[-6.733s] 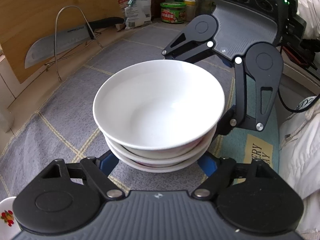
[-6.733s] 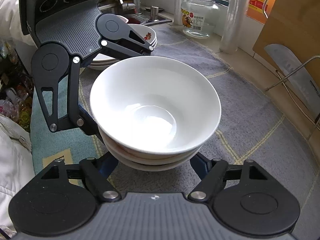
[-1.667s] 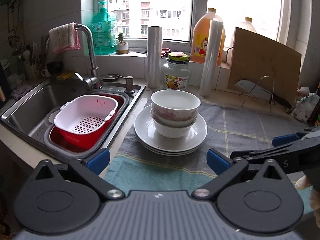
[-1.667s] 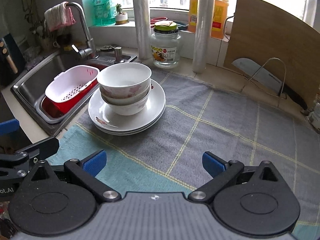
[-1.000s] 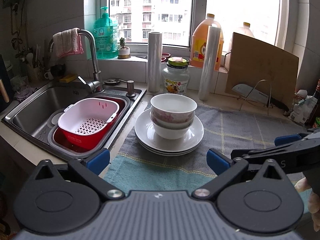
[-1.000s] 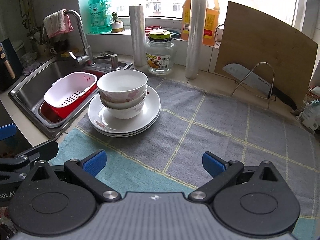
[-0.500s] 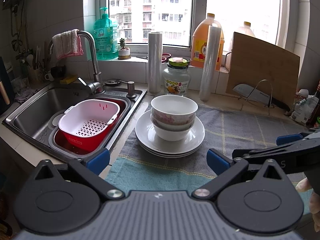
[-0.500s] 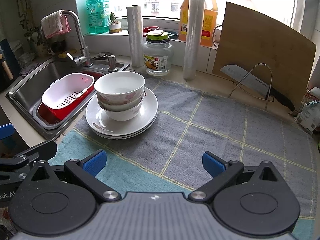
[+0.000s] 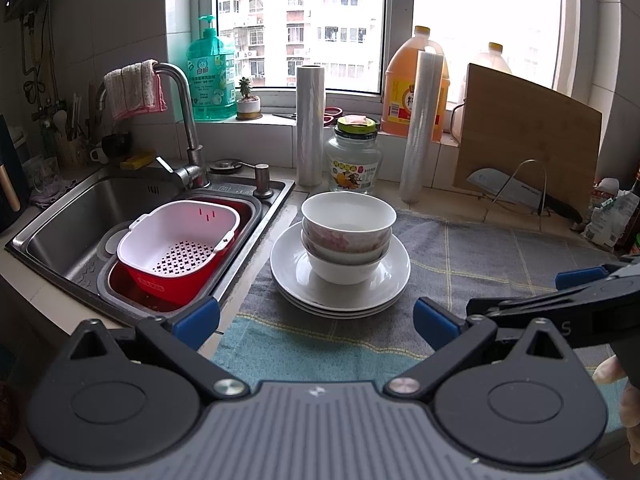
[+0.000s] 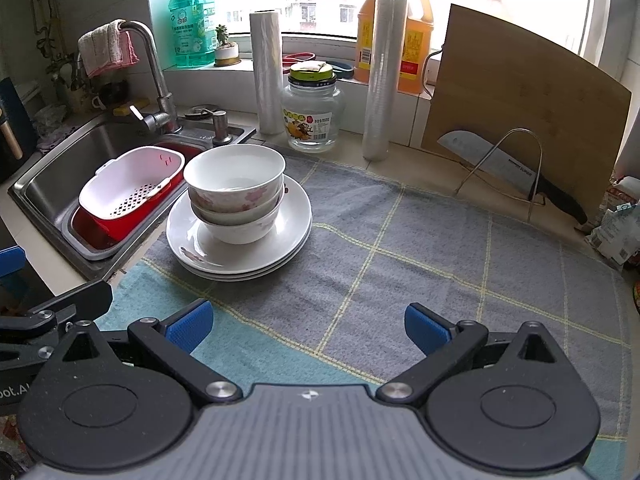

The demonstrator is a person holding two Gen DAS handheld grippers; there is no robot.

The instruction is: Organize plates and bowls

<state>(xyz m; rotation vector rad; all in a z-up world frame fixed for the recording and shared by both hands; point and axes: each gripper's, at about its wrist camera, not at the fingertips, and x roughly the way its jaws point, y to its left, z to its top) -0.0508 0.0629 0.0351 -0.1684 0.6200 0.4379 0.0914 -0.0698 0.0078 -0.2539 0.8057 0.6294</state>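
Observation:
Three white bowls point(image 9: 347, 227) point(image 10: 236, 184) are nested upright on a stack of white plates point(image 9: 384, 284) point(image 10: 292, 220). The stack rests on the grey checked cloth beside the sink. My left gripper point(image 9: 316, 318) is open and empty, held back from the stack near the counter's front edge. My right gripper point(image 10: 306, 326) is open too, with nothing between its blue pads, to the right of and nearer than the plates. In the left wrist view the right gripper's black side point(image 9: 580, 300) shows at the right edge, with a person's fingers below it.
A steel sink point(image 9: 72, 216) at the left holds a white colander in a red basin point(image 9: 176, 248). Behind the stack stand a glass jar point(image 10: 312, 112), two film rolls point(image 10: 384, 76) and an oil jug. A cutting board point(image 10: 528, 104) and knife on a wire rack point(image 10: 504, 164) are at the right.
Both grippers have let go of the bowl stack, which now sits on the plates. Over the last second both have drawn back and risen slightly; bowls and plates have not moved.

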